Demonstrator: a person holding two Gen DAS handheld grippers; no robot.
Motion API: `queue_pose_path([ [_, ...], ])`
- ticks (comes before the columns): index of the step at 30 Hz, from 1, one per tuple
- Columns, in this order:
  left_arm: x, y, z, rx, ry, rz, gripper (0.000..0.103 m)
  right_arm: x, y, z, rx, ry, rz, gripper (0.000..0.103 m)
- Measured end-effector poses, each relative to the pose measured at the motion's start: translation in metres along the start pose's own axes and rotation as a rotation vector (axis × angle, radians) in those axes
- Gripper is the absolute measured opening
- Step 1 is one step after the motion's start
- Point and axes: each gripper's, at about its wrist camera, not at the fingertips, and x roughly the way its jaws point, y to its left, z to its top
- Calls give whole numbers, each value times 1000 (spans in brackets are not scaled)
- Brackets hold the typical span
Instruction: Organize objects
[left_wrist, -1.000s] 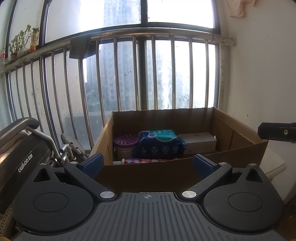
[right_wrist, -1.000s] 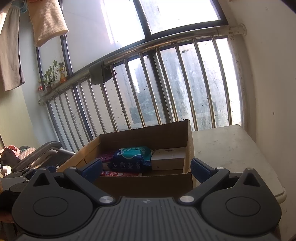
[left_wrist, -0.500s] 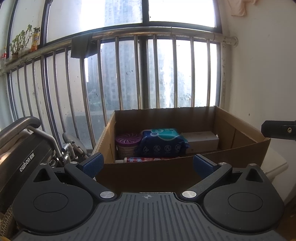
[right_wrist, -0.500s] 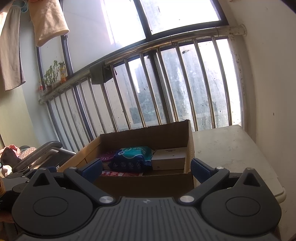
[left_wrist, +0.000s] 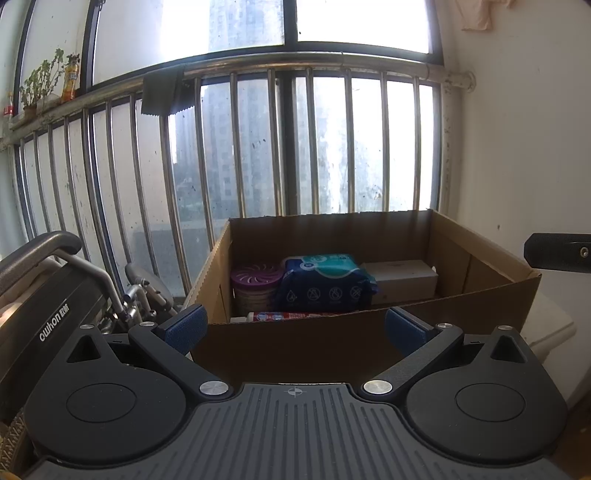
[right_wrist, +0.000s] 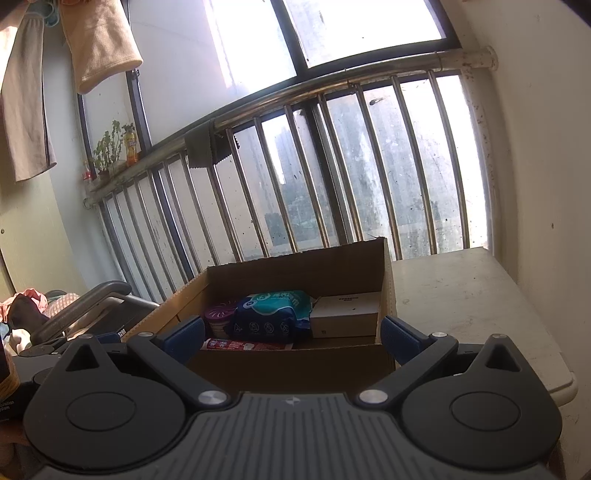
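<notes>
So both claws level and empty, left claw (left_wrist: 295, 326) jaws wide apart, right claw (right_wrist: 293, 338) same, box (left_wrist: 295, 339) just ahead of each, wipes pack (left_wrist: 325, 282) inside, past the fingertips

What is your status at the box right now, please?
Both grippers open, empty. Box holds packet, tub, tube, carton. Nothing blocking.

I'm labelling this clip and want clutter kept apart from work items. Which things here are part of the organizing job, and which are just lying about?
Part of the job:
- cardboard box
- purple-lidded tub
- blue wipes pack
- white carton
- red tube
- left gripper and right gripper, both open and empty

Lying about:
- wheelchair
- grey cloth on the railing
- potted plant
- hanging laundry
</notes>
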Motion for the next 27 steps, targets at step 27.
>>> queue_pose_path([
  [27,3,-8,-2,21,13,-13,103,4,-5,-3,-3,20,-32,103],
])
